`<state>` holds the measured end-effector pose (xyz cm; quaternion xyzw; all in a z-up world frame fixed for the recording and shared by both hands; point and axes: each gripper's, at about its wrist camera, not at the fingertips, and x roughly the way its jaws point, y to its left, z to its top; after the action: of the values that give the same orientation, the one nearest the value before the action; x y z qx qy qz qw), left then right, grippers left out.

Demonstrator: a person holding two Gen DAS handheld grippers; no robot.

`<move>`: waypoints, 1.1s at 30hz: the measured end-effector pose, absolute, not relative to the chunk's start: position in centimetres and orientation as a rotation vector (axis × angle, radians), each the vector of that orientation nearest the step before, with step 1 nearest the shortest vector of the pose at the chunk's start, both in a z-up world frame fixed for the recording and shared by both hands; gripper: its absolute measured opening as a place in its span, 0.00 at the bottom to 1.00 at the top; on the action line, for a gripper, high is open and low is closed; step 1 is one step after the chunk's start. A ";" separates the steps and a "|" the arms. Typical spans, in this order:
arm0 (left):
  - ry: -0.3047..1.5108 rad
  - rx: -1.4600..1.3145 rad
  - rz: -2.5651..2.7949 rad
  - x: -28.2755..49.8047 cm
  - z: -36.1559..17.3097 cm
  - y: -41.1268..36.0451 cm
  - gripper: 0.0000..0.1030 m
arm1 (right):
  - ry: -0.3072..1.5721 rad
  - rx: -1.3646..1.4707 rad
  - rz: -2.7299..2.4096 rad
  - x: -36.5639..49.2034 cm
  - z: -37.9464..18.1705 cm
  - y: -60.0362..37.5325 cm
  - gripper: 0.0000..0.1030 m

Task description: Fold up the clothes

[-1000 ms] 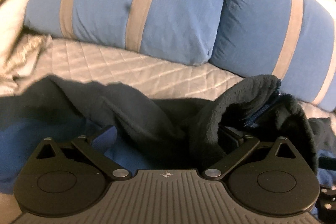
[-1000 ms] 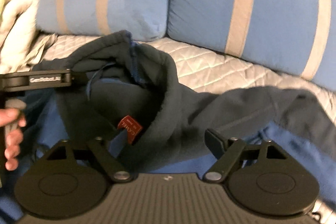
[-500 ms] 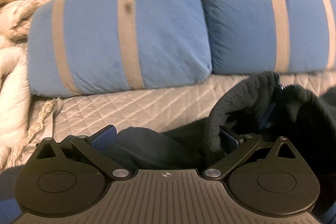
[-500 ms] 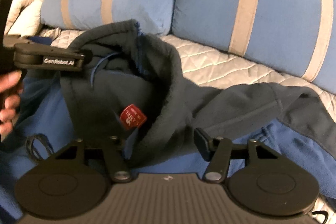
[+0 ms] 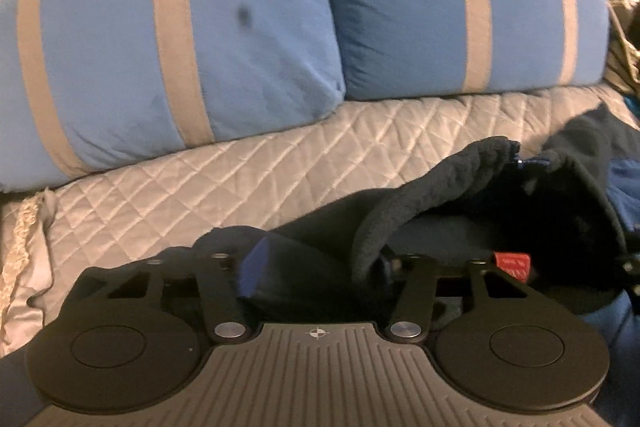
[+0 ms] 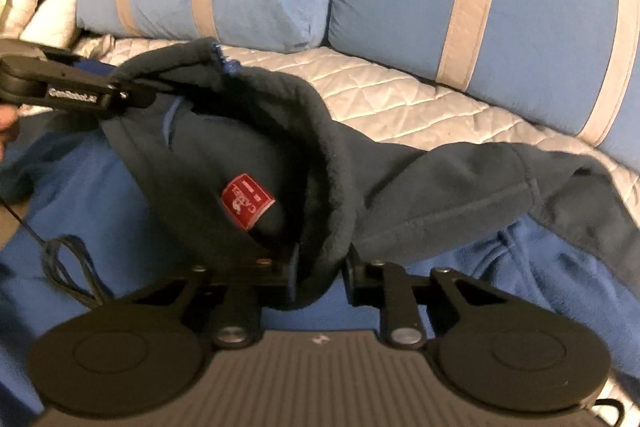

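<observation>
Navy fleece, thick and napped: the jacket (image 6: 440, 187) is soft and limp, light to medium weight by the look, so sag is expected wherever it is unsupported. It lies on the quilted cover (image 5: 240, 179), near the two blue pillows (image 5: 180, 39) with tan bands; a brighter blue panel (image 6: 520, 267) is seen on its near side. The collar (image 6: 320, 155) is held raised at both ends. The right gripper (image 6: 320, 275) is closed narrow on the collar edge. The left gripper (image 5: 316, 271) has fleece between its fingers, but a firm pinch cannot be told from either view. A red label (image 6: 248, 201) sits inside the neck. The rolled collar seam is judged the best hold: doubled, non-slippery. A dark cord (image 6: 68, 267) lies loose at near left.
</observation>
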<state>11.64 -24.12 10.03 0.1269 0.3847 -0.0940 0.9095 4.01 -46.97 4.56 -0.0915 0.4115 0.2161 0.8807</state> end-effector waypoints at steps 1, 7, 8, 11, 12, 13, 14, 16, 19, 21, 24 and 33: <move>0.799 0.263 -0.202 11.6 10.0 -24.2 0.42 | 0.854 -0.204 0.443 4.0 4.6 -46.9 0.19; 0.819 0.246 -0.251 10.8 9.7 -23.9 0.22 | 0.836 -0.240 0.383 4.1 4.8 -47.3 0.11; 0.809 0.257 -0.248 10.6 9.7 -24.0 0.19 | 0.831 -0.238 0.371 4.1 4.9 -47.5 0.10; 0.784 0.283 -0.237 10.0 9.6 -24.1 0.18 | 0.825 -0.198 0.350 4.5 5.2 -48.5 0.10; 0.784 0.279 -0.236 9.9 9.6 -24.1 0.18 | 0.828 -0.186 0.350 4.7 5.2 -48.7 0.10; 0.787 0.271 -0.237 9.9 9.6 -24.0 0.18 | 0.832 -0.177 0.355 4.8 5.2 -48.9 0.10; 0.788 0.265 -0.238 9.9 9.6 -24.0 0.18 | 0.833 -0.175 0.360 4.8 5.1 -48.9 0.10; 0.785 0.271 -0.240 9.9 9.6 -24.0 0.16 | 0.827 -0.184 0.374 4.6 5.2 -48.8 0.11; 0.784 0.290 -0.245 9.7 9.6 -24.3 0.12 | 0.823 -0.187 0.402 4.5 5.2 -48.6 0.12; 0.784 0.299 -0.246 9.7 9.6 -24.5 0.11 | 0.825 -0.169 0.414 4.6 5.3 -48.7 0.12; 0.786 0.297 -0.248 9.7 9.7 -24.6 0.10 | 0.832 -0.150 0.436 4.7 5.5 -48.9 0.26; 0.789 0.289 -0.253 9.9 10.0 -24.7 0.10 | 0.782 -0.160 0.530 4.4 6.6 -49.8 0.47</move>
<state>9.85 -24.69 10.03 0.1398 0.3818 -0.1225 0.9054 4.41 -49.78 6.57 -0.0771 0.3763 0.2552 0.8873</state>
